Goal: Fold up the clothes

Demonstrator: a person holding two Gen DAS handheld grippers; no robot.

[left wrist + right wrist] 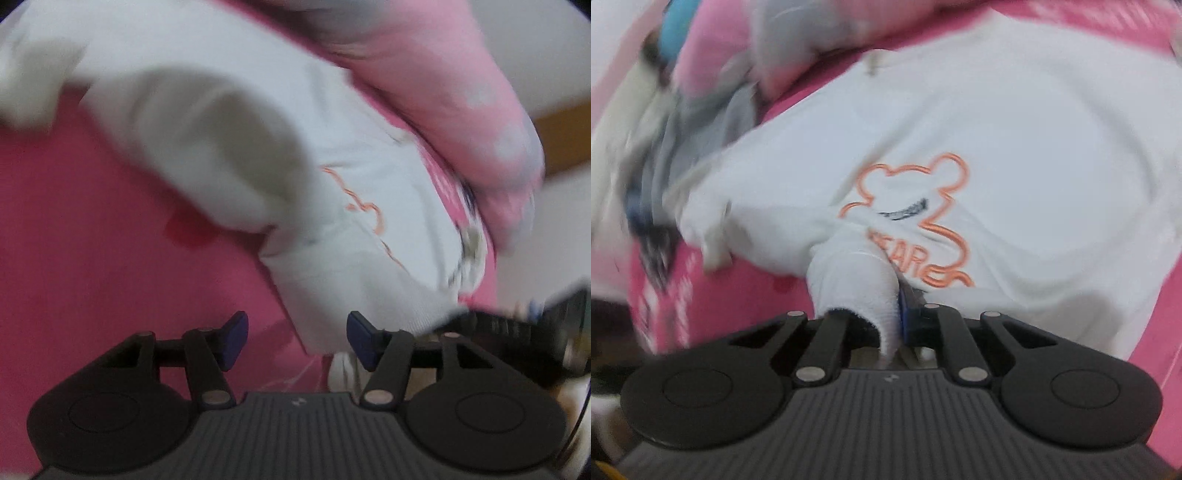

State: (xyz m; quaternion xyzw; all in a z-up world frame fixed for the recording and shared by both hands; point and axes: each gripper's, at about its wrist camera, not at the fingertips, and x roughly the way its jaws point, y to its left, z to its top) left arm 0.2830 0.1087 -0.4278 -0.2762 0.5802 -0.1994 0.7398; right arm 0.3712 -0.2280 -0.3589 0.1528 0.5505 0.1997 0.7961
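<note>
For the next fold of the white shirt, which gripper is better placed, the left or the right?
The right. The right gripper has its jaws shut on a bunch of the white shirt, so it can likely carry the fold over. The left gripper is open, holding nothing, though cloth lies near.

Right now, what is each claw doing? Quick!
Left claw: open, holding nothing; the white shirt lies just ahead.
Right claw: closed on a fold of the white shirt.

One white sweatshirt (1015, 147), two grippers (other clothes blur uncountably behind).
</note>
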